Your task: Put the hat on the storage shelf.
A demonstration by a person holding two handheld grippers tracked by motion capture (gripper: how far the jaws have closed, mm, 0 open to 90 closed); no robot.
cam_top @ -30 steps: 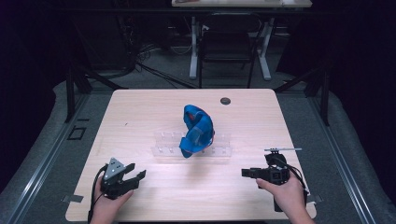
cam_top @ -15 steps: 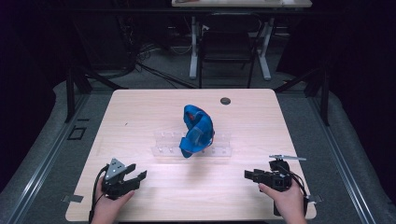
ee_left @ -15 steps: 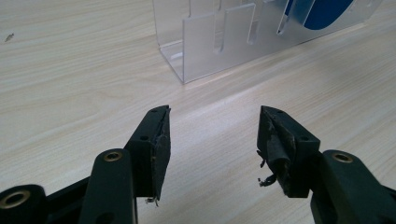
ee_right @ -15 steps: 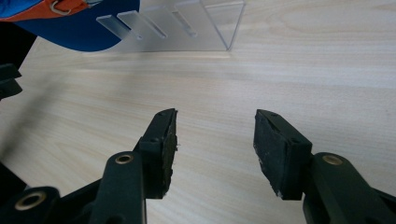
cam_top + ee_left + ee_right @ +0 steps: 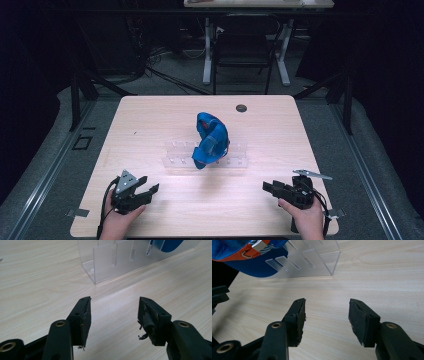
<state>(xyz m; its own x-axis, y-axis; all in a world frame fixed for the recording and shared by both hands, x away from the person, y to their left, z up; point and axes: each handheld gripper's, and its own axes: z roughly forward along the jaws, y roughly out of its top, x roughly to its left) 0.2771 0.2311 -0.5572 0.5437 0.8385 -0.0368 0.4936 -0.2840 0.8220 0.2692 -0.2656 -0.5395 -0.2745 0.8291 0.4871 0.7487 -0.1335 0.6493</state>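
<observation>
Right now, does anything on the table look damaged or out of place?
Yes: the blue cap sits tilted on the clear rack, leaning rather than square. The left tool's pads look frayed, with loose shreds at the edges.

Surface (image 5: 150, 125): light wood-grain top, rectangular, on a grey floor. At centre, a clear acrylic rack (image 5: 176, 153) stands directly on it, carrying a blue cap (image 5: 211, 140). At 1 o'clock from the rack, near the far edge, a small dark round disc (image 5: 241, 107).
</observation>
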